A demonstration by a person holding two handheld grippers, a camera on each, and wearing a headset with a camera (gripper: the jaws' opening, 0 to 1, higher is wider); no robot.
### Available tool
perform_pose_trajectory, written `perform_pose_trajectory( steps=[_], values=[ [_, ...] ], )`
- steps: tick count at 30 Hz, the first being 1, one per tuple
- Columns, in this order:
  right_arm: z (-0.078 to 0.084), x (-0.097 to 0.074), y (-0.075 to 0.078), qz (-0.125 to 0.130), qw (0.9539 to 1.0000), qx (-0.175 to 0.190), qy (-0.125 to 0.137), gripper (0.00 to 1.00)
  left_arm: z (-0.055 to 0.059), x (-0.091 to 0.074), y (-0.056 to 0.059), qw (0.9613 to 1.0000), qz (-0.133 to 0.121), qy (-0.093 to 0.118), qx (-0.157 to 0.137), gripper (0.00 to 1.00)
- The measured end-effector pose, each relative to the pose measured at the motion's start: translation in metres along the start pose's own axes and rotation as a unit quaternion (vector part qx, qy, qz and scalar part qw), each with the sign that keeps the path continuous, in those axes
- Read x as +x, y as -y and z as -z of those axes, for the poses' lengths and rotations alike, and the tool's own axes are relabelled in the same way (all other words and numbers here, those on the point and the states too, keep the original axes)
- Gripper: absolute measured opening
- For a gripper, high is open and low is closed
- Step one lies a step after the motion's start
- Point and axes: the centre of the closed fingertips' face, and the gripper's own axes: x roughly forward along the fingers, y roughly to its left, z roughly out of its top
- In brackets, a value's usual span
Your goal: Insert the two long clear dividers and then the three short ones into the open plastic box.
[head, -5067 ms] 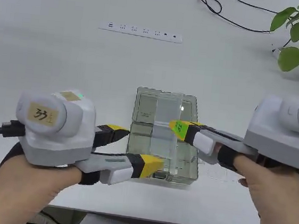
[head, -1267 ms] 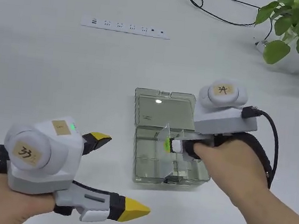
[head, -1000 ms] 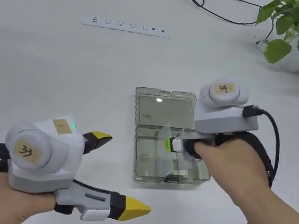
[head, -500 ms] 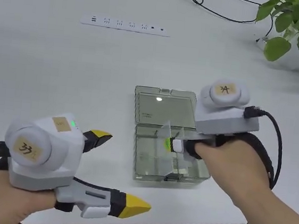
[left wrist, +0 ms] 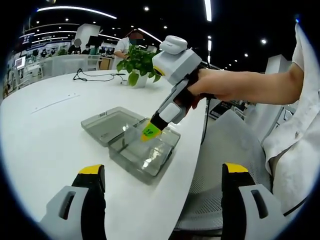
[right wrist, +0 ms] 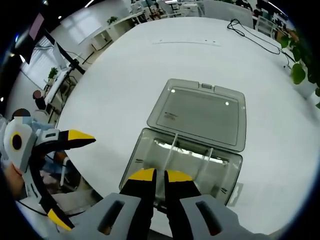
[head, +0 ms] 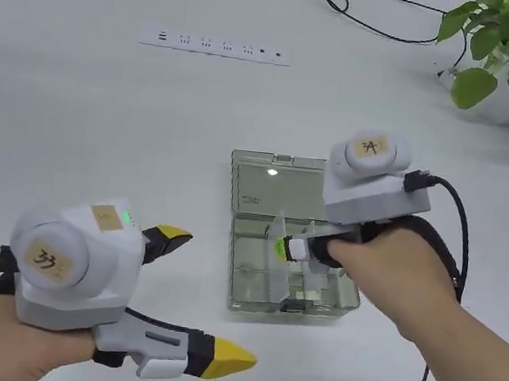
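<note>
Two jaws of the right gripper point(head: 283, 247) are pinched onto a long clear divider point(right wrist: 169, 148), which is stood inside the open plastic box point(head: 260, 306) on the white table point(head: 107, 120). The left gripper point(head: 202, 295) is held spread wide, well apart from the box.

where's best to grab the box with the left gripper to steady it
Probably the box by its left wall, from above with the open left gripper, one jaw inside. That wall is a thin upright rim, away from the right gripper holding the divider.
</note>
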Motion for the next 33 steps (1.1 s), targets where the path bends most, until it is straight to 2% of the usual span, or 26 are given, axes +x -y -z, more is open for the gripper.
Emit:
perform_pose_trajectory(
  steps=[12,23,33],
  values=[
    [0.005,0.012,-0.001,-0.017,0.9997,-0.007,-0.017,0.09,0.001,0.001,0.001,1.0,0.002,-0.003,0.001,1.0],
    [0.012,0.021,0.001,-0.029,0.9993,0.007,-0.023,0.09,-0.001,0.001,0.0,1.0,0.0,-0.002,0.001,1.0],
    [0.01,0.016,0.0,-0.052,0.9984,0.02,0.003,0.11,-0.002,-0.001,0.001,1.0,-0.006,-0.001,-0.002,0.99]
  ],
)
